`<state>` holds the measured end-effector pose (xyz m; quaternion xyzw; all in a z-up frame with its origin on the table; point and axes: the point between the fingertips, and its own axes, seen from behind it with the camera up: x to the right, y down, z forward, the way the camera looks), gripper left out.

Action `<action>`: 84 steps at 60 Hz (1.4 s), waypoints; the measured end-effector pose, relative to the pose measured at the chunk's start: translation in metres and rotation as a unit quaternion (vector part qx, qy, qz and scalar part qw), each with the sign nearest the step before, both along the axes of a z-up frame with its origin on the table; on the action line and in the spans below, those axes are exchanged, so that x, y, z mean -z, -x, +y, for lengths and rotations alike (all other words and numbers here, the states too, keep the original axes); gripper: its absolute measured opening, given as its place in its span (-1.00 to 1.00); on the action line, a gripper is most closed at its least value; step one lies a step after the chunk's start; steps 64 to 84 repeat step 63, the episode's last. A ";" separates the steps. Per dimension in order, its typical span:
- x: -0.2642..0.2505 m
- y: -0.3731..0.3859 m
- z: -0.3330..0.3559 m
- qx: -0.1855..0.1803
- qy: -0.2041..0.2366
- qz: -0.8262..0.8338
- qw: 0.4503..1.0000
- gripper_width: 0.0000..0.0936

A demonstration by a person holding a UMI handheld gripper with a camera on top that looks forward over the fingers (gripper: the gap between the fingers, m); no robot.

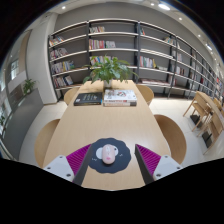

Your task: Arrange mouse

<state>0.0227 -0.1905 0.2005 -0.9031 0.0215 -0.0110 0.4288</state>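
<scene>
Mouse (108,153) between open jaws, details indistinct

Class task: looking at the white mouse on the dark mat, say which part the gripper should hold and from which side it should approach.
Grip the mouse across its two long flanks, coming from above: the gripper fingers already stand open either side of it.

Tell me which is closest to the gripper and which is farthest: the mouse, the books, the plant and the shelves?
Seen from the gripper, whose fingers are open:
1. Mouse, between the fingers on its dark pad.
2. Books, at the table's far end.
3. Plant, just behind the books.
4. Shelves, along the back wall.
</scene>
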 end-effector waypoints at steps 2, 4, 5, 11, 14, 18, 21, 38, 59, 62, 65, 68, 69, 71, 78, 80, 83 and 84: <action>-0.007 0.001 -0.009 -0.002 -0.002 0.001 1.000 0.84; -0.010 0.002 -0.020 -0.004 -0.004 0.002 1.000 0.83; -0.011 0.003 -0.025 -0.005 -0.003 0.003 1.000 0.83; -0.005 0.011 -0.060 -0.014 0.002 0.013 1.000 0.83; -0.005 0.016 -0.078 -0.021 0.008 0.017 1.000 0.83; -0.002 0.019 -0.094 -0.028 0.009 0.019 0.999 0.83; -0.003 0.020 -0.104 -0.032 0.006 0.017 0.999 0.83; -0.018 0.011 -0.135 -0.025 -0.011 0.016 1.000 0.83; -0.032 0.008 -0.146 -0.025 -0.030 0.013 0.999 0.84; -0.033 0.009 -0.146 -0.027 -0.031 0.014 0.999 0.83; -0.033 0.009 -0.146 -0.027 -0.031 0.014 0.999 0.83; -0.033 0.009 -0.146 -0.027 -0.031 0.014 0.999 0.83; -0.033 0.009 -0.146 -0.027 -0.031 0.014 0.999 0.83; -0.033 0.009 -0.146 -0.027 -0.031 0.014 0.999 0.83; -0.033 0.009 -0.146 -0.027 -0.031 0.014 0.999 0.83; -0.033 0.009 -0.146 -0.027 -0.031 0.014 0.999 0.83; -0.033 0.009 -0.146 -0.027 -0.031 0.014 0.999 0.83; -0.033 0.009 -0.146 -0.027 -0.031 0.014 0.999 0.83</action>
